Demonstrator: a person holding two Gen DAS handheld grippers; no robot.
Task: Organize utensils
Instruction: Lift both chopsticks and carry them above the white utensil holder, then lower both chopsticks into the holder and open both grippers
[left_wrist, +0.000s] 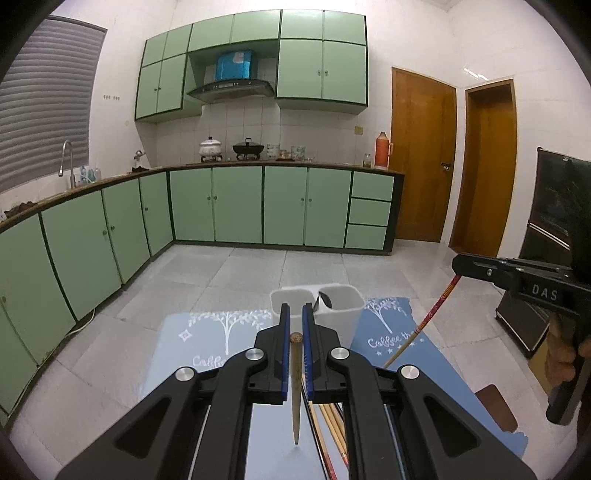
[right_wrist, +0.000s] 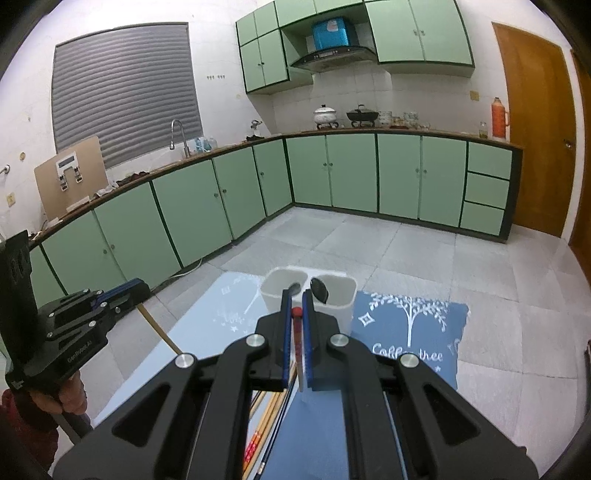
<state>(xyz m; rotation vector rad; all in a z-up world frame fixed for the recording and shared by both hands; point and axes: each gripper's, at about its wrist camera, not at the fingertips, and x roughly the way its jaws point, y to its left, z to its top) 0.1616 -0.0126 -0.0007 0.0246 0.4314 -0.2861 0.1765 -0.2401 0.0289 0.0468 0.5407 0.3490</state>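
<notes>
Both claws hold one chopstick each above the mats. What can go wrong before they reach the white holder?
1. The left claw grips the brown chopstick only near its top, so it may swing or slip.
2. The red chopstick in the right claw hangs the same way.
3. A spoon already sits in the white holder; a tip may hit it.

both wrist views face the shared white holder (left_wrist: 317, 301) closely.
</notes>
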